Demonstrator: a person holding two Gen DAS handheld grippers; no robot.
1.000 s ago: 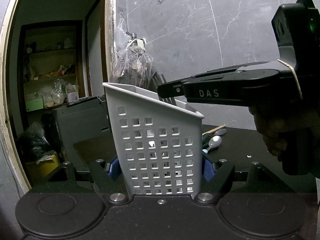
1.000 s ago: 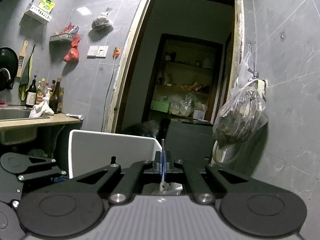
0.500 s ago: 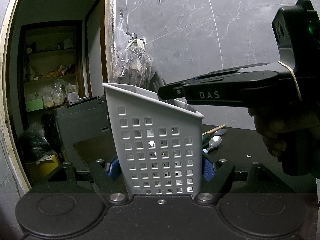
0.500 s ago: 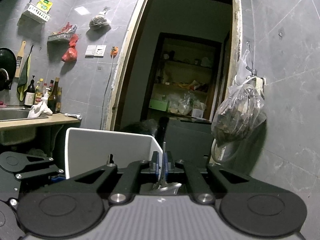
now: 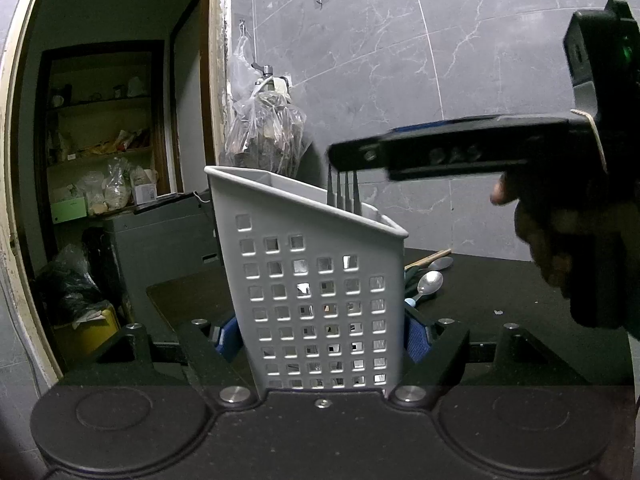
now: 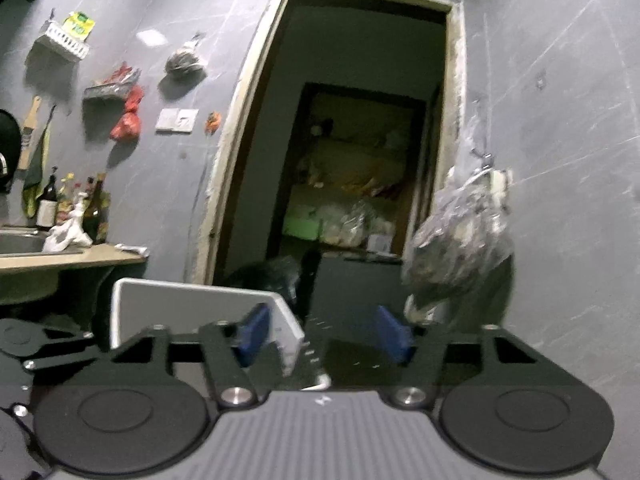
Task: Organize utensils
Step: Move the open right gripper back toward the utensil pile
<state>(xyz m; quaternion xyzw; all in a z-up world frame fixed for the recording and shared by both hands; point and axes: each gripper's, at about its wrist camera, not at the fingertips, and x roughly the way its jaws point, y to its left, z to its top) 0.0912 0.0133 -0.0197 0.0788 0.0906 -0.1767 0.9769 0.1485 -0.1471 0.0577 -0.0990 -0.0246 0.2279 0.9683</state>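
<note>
Change: opened wide just now, after pinching the thin metal fork a moment before.
Fork: grey metal fork (image 5: 344, 190), standing up inside the white plastic holder with square holes (image 5: 320, 304), only its four points poking over the rim.
Meaning: fork dropped in, so probably one more utensil put away (a guess from how things stood).
Right gripper: right gripper (image 6: 322, 338) spread apart, blue pads (image 6: 252, 334) holding nothing, hanging just above the fork points.
Left gripper: left gripper (image 5: 322, 338) pressed against both sides of the holder, keeping it steady.
Holder: tall, slanted at the top, full of little square holes, standing upright on the black table (image 5: 500, 284).
Still to do: two shiny metal spoons (image 5: 430, 282) lying on the table behind the holder, beside a wooden stick (image 5: 428, 258) (maybe a chopstick, too small to tell).
Next: likely a reach for a spoon.
Nearby: clear plastic bag (image 5: 266, 136) hanging on the grey wall.
</note>
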